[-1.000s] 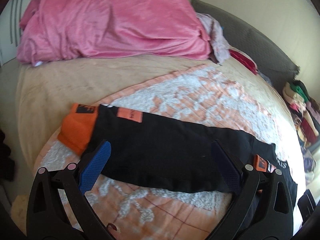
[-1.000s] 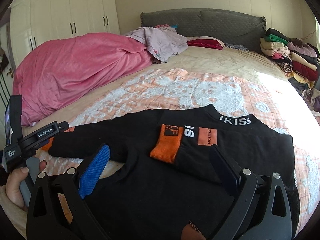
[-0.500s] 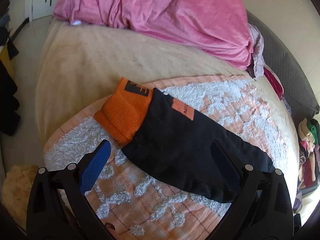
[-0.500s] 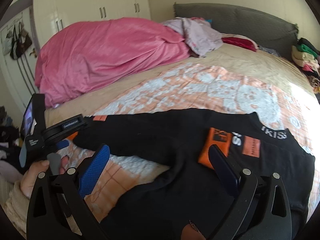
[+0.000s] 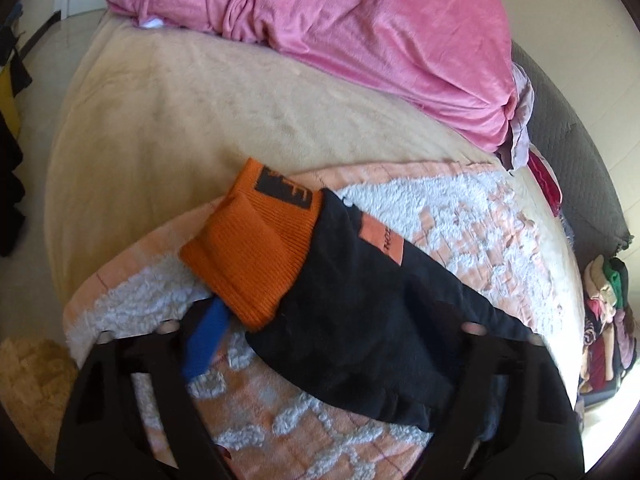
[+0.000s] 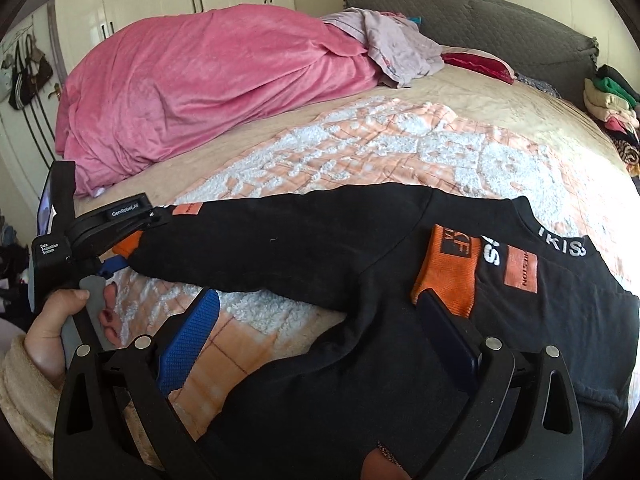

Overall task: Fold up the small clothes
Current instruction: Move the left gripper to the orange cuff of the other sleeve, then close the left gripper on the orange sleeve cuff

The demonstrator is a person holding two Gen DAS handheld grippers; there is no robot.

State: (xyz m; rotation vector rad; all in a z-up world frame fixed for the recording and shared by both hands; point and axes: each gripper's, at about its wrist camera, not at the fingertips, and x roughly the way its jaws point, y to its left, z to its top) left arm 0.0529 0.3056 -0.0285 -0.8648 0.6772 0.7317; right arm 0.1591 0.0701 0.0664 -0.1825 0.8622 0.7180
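The left gripper has just been closing around the outstretched sleeve of the black sweater on the bed, near its orange cuff; whether its fingers pinch yet I cannot tell. The right gripper hovers open over the body, so folding that sleeve inward looks next.

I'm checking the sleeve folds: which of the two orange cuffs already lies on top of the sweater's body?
The orange cuff near the collar, beside the white lettering, lies folded onto the black sweater. The other cuff ends the outstretched sleeve on the bedspread, at the left gripper.
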